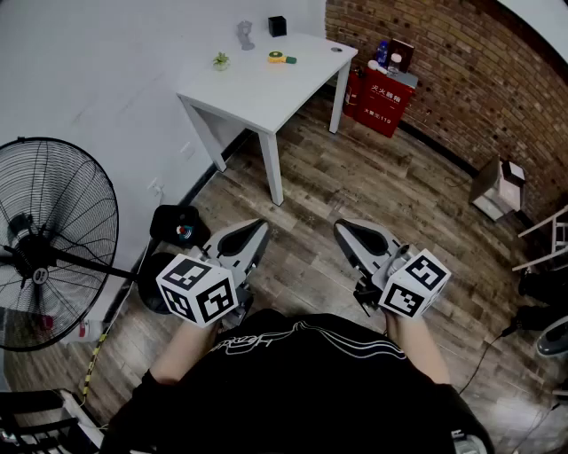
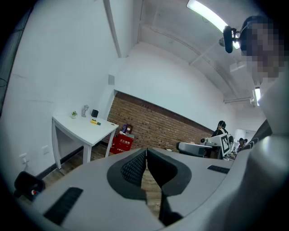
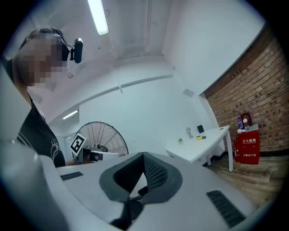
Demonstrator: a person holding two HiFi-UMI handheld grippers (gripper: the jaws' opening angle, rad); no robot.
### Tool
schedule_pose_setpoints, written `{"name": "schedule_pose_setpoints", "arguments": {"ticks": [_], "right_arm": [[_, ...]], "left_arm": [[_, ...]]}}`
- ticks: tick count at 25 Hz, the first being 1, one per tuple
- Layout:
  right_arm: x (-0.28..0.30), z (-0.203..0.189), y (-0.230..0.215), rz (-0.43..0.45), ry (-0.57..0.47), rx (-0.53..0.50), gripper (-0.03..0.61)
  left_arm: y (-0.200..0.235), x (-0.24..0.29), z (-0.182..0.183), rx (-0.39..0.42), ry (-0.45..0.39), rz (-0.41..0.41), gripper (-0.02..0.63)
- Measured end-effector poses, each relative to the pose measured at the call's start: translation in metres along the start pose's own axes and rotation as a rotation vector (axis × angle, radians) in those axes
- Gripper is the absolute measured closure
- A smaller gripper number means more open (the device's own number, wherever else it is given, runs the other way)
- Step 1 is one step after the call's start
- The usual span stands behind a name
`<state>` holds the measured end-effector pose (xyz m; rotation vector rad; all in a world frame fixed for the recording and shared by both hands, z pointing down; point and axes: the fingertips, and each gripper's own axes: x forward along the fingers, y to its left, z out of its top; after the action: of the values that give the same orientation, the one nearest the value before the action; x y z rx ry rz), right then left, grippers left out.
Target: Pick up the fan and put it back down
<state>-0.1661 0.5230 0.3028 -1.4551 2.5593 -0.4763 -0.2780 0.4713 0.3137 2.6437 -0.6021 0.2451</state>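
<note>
A large black floor fan [image 1: 49, 244] with a round wire cage stands at the left against the white wall; it also shows in the right gripper view [image 3: 101, 135]. A small yellow-and-green object [image 1: 281, 58] lies on the white table [image 1: 257, 97] far ahead. My left gripper [image 1: 258, 232] and right gripper [image 1: 344, 230] are held side by side above the wooden floor, close to my body and well apart from the fan and the table. Both are shut with nothing between the jaws, as the left gripper view [image 2: 146, 154] and the right gripper view [image 3: 143, 159] show.
On the floor by the fan's foot lies a black object [image 1: 177, 226]. The table also carries a small plant [image 1: 220, 60], a grey figure [image 1: 246, 34] and a black box [image 1: 278, 26]. A red cabinet [image 1: 377, 102] stands at the brick wall [image 1: 461, 80]; a cardboard box [image 1: 499, 186] sits at the right.
</note>
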Motion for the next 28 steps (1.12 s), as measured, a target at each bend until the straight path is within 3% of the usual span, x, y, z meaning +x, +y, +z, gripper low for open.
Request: {"name": "schedule_pose_setpoints", "arguments": {"ticks": [6,10,17,28], "right_arm": [[-0.021,0.006,-0.006,-0.079,0.003,-0.024,0.577],[-0.027,0.006,-0.007,-0.087,0.019,-0.038,0.577],[-0.032,0.012,-0.013,-0.095,0.030,-0.105,0.417],[-0.022,0.005,-0.065,-0.181,0.052,-0.147,0.258]], "left_arm": [[-0.017,-0.001,0.000,0.013,-0.006,-0.024,0.578],[-0.021,0.003,-0.001,0.017,-0.007,-0.036,0.578],[-0.019,0.018,0.003,0.039,-0.004,-0.065,0.578],[0.008,0.065,0.011,0.065,-0.015,-0.097,0.578]]}}
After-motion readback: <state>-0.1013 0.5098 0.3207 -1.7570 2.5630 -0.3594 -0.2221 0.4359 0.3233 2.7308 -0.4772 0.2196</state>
